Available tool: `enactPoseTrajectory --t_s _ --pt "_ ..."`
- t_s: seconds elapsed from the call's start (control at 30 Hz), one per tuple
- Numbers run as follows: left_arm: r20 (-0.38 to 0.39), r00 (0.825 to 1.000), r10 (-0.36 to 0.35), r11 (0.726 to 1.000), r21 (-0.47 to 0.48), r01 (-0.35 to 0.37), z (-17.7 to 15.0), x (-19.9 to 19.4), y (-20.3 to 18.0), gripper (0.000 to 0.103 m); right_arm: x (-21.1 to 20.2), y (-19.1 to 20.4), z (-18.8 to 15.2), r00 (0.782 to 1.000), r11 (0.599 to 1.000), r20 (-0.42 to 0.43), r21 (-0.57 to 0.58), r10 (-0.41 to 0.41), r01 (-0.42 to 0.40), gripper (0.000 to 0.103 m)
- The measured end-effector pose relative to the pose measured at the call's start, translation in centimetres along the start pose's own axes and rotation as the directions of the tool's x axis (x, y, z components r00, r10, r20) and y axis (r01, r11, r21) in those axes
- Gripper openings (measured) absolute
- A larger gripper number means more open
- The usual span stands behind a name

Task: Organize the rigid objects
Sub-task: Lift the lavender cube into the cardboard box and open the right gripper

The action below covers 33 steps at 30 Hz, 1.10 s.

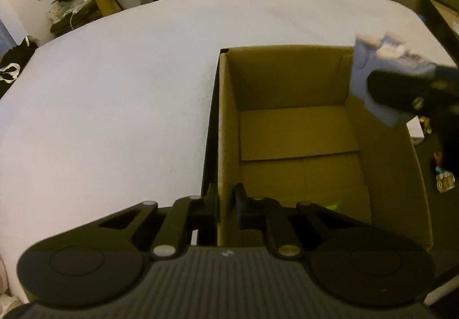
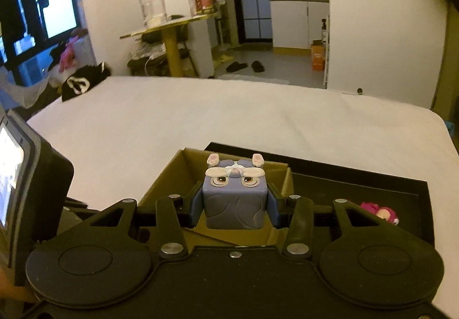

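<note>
An open cardboard box stands on a white surface. My left gripper is shut on the box's left wall near the front corner, with one finger outside and one inside. A sliver of something green shows on the box floor behind that gripper. My right gripper is shut on a purple cube figure with a cartoon face and holds it above the box. The left wrist view shows the same figure over the box's far right corner, blurred.
The box rests in a shallow black tray, where a pink toy lies to its right. Small figures and a white carton lie right of the box. A round side table with jars stands beyond the white surface.
</note>
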State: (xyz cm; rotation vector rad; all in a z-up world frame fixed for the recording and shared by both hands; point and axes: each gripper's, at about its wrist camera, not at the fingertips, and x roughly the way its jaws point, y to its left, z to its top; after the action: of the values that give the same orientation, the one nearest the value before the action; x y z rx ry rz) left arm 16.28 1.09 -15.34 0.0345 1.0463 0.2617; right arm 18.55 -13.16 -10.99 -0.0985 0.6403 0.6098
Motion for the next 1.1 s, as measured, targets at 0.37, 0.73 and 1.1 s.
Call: enactPoseTrajectory --t_s 0.37,0.73,1.1 --pt "0.047 0.996 -0.070 0.997 -0.034 0.072 0.3 0.2 0.5 0.008 2.2 1.4 0.3 0.998 0.999 -0.048 0.012 0.046 -0.046 0.044" --pt "0.042 0.996 -0.079 0.996 -0.048 0.081 0.6 0.4 1.1 0.009 1.8 0.6 0.2 0.998 0.998 -0.042 0.059 0.035 -0.033 0.047" --pt "0.044 0.997 -0.058 0.998 -0.034 0.060 0.7 0.0 0.7 0.009 -0.4 -0.8 -0.7 0.999 0.997 -0.054 0.072 0.000 0.004 0.047"
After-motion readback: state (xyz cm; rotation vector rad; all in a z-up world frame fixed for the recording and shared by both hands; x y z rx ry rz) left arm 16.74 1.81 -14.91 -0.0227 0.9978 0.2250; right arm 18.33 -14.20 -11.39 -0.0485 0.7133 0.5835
